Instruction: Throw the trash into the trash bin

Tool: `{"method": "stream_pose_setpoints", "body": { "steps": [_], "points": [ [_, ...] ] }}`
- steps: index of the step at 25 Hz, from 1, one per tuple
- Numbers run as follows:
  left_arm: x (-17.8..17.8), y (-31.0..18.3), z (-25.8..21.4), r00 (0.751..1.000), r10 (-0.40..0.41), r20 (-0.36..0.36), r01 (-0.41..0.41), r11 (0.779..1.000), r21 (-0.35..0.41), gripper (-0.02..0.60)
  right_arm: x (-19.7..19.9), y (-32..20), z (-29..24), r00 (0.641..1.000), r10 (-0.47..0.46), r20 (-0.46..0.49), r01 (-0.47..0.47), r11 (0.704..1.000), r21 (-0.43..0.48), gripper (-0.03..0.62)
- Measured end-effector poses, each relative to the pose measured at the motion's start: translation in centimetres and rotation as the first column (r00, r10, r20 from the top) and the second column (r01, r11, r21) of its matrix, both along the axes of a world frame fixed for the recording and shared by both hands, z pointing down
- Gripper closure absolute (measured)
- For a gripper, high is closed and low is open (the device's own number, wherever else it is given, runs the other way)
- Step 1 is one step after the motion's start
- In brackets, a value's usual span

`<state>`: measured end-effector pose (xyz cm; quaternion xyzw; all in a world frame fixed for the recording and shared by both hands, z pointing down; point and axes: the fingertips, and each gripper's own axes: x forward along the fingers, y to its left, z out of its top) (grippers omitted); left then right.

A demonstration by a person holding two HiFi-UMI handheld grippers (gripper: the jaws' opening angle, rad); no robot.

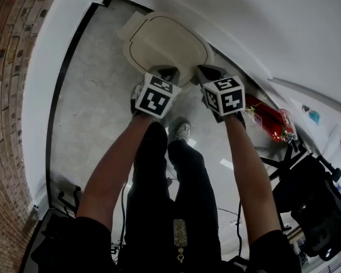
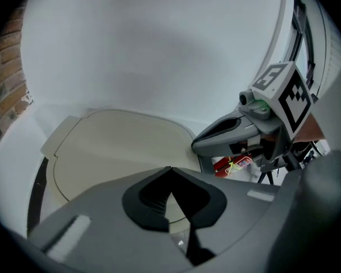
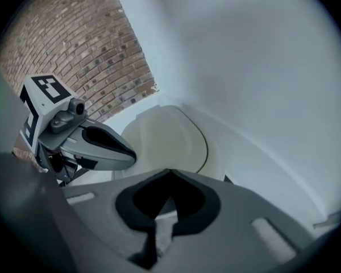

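Note:
The trash bin [image 1: 165, 41] stands against the white wall with its cream lid down; the lid also shows in the left gripper view [image 2: 113, 147] and the right gripper view [image 3: 165, 135]. Both grippers hang side by side just in front of the bin, pointing down at it. My left gripper [image 1: 166, 73] [image 2: 170, 168] is shut, tips touching, and I see nothing between them. My right gripper [image 1: 207, 71] [image 3: 169, 170] is shut too, with no trash showing in its jaws. Each gripper appears in the other's view: the right one [image 2: 227, 132], the left one [image 3: 102, 144].
A brick wall [image 1: 11, 95] runs along the left and a white wall [image 1: 273, 21] stands behind the bin. A red object [image 1: 267, 115] lies on the grey floor [image 1: 96, 112] to the right, near a black chair base [image 1: 307, 192]. The person's shoe [image 1: 182, 131] is below the grippers.

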<state>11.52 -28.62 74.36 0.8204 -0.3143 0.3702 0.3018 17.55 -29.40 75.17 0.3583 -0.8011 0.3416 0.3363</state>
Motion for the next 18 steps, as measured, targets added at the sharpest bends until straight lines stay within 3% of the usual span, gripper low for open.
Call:
{"method": "stream_pose_setpoints", "body": {
  "steps": [10, 18],
  "points": [
    [-0.5, 0.2, -1.5, 1.0, -0.029, -0.009, 0.029, 0.999, 0.016, 0.575, 0.9, 0.2, -2.3, 0.999, 0.026, 0.024, -0.027, 0.999, 0.047, 0.592],
    [-0.3, 1.7, -11.8, 0.997, -0.043, -0.056, 0.05, 0.991, 0.126, 0.575, 2.2, 2.4, -12.6, 0.994, 0.052, 0.094, -0.066, 0.985, 0.158, 0.592]
  ]
}}
